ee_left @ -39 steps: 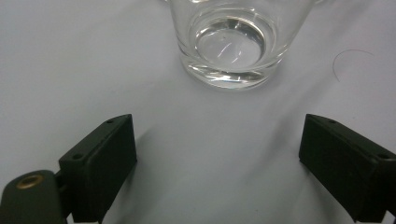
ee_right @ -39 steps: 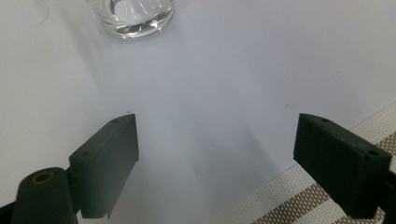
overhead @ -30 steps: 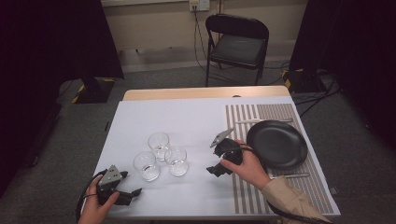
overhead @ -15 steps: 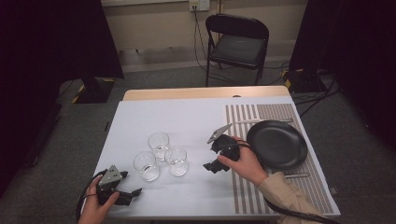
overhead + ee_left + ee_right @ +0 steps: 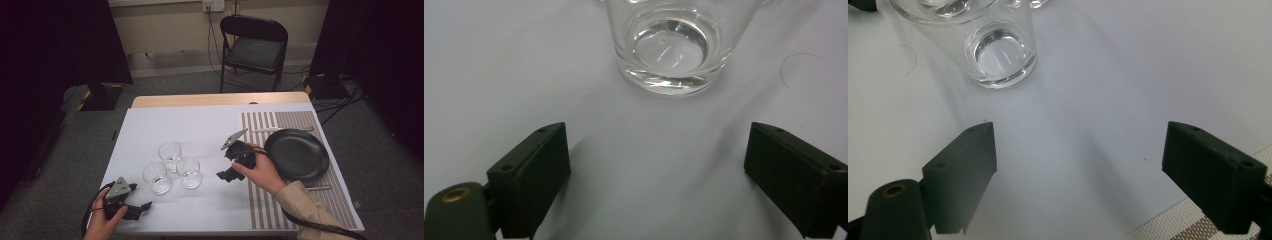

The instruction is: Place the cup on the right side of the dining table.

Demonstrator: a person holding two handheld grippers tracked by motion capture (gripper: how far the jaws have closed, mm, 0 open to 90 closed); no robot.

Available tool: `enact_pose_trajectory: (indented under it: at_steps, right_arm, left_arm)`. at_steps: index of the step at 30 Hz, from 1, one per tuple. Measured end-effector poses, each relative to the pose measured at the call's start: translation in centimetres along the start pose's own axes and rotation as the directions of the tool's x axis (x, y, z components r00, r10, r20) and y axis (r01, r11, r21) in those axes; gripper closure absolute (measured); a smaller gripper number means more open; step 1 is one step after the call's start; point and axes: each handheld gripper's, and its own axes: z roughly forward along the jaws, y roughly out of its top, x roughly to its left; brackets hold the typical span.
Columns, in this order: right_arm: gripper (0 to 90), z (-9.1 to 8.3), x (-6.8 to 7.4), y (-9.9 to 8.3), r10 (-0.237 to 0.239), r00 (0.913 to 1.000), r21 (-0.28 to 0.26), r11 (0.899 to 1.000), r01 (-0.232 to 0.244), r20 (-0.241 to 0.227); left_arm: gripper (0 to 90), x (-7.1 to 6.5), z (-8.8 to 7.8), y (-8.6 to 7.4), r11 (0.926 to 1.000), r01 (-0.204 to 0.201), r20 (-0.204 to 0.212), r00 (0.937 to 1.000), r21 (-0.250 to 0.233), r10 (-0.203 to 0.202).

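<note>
Three clear glasses sit clustered left of centre on the white counter (image 5: 210, 125): one glass (image 5: 170, 154) at the back, one (image 5: 156, 177) at its 7 o'clock and one (image 5: 189, 172) at its 5 o'clock. One black plate (image 5: 297, 154) rests on one striped mat (image 5: 260, 200) at 3 o'clock.

Since a second ago the right hand-held gripper (image 5: 227, 165) has slid left, off the mat toward the glasses; the left hand-held gripper (image 5: 137, 209) hasn't budged.

Both have jaws wide apart, empty. The right hand (image 5: 260, 172) angles its gripper leftward; the left hand (image 5: 102, 225) rests low at 7 o'clock, pointing right.
</note>
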Motion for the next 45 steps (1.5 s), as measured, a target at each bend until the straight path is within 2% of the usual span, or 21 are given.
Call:
enact_pose_trajectory:
  at_steps: [14, 15, 21, 28, 45]
  right_arm:
    - [13.5, -0.3, 0.3, 1.2, -0.013, 0.9999, 0.004, 1.0, 0.013, -0.001]
    - [13.5, -0.3, 0.3, 1.3, -0.025, 0.9997, 0.0, 1.0, 0.025, -0.001]
    - [13.5, -0.4, 0.3, 1.6, -0.017, 0.9999, 0.006, 1.0, 0.017, -0.002]
    - [13.5, -0.5, 0.4, 2.1, -0.034, 0.9994, 0.0, 0.999, 0.034, -0.004]
    - [13.5, -0.5, 0.5, 3.1, -0.04, 0.9992, -0.001, 0.999, 0.04, -0.006]
  left_arm:
    - [10.2, 0.0, 0.0, 0.0, 1.0, 0.0, 0.0, 1.0, 0.0, 0.0]
    - [10.2, 0.0, 0.0, 0.0, 1.0, 0.0, 0.001, 1.0, -0.001, 0.0]
    - [10.2, 0.0, 0.0, 0.0, 1.0, 0.0, 0.0, 1.0, 0.0, 0.0]
    - [10.2, 0.0, 0.0, 0.0, 1.0, 0.002, 0.0, 1.0, -0.001, -0.002]
    - [10.2, 0.0, 0.0, 0.0, 1.0, 0.003, 0.002, 1.0, -0.005, -0.003]
